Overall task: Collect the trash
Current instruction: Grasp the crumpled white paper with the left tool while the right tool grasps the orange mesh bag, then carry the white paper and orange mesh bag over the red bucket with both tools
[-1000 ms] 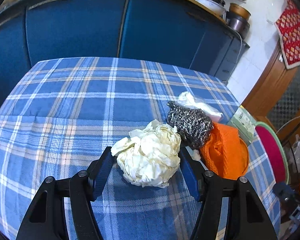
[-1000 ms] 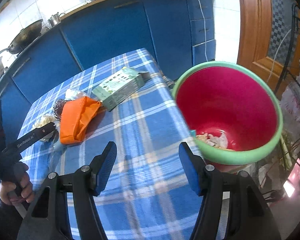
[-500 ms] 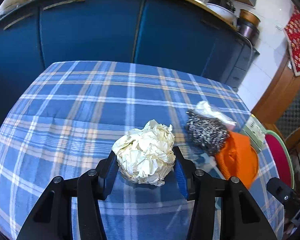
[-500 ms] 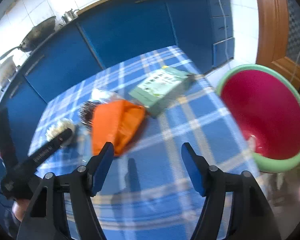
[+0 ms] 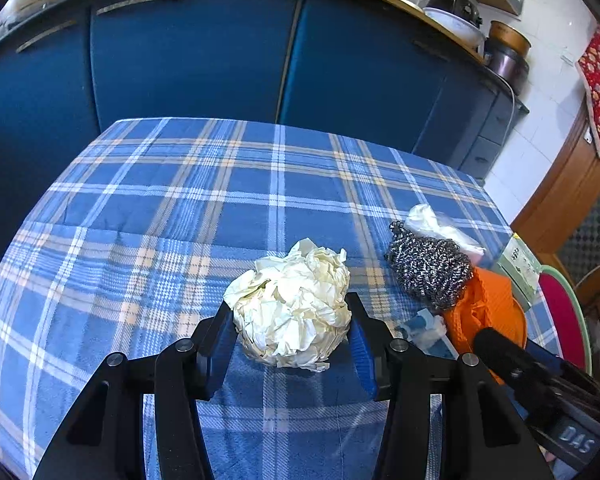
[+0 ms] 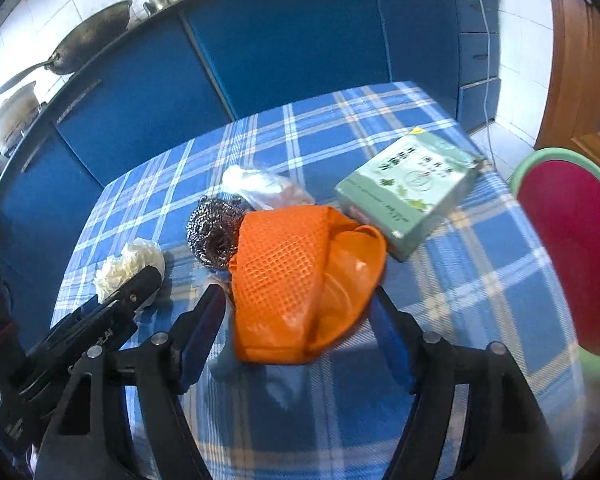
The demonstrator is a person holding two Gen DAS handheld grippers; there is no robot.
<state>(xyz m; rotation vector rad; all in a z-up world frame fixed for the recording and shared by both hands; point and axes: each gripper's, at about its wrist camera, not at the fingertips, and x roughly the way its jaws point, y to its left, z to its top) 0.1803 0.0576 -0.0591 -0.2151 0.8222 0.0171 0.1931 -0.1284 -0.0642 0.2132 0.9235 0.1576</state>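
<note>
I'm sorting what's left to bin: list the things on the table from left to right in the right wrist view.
Crumpled paper ball → steel scourer → orange mesh bag → green box → red bin with green rim, beyond the table edge.

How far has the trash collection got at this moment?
Done: little that shows; the bin interior is mostly out of view. In hand: the left gripper is clamped on the crumpled paper ball, resting on the tablecloth. The right gripper stands open around the orange mesh bag. Left: steel scourer, plastic wrapper, green box.
</note>
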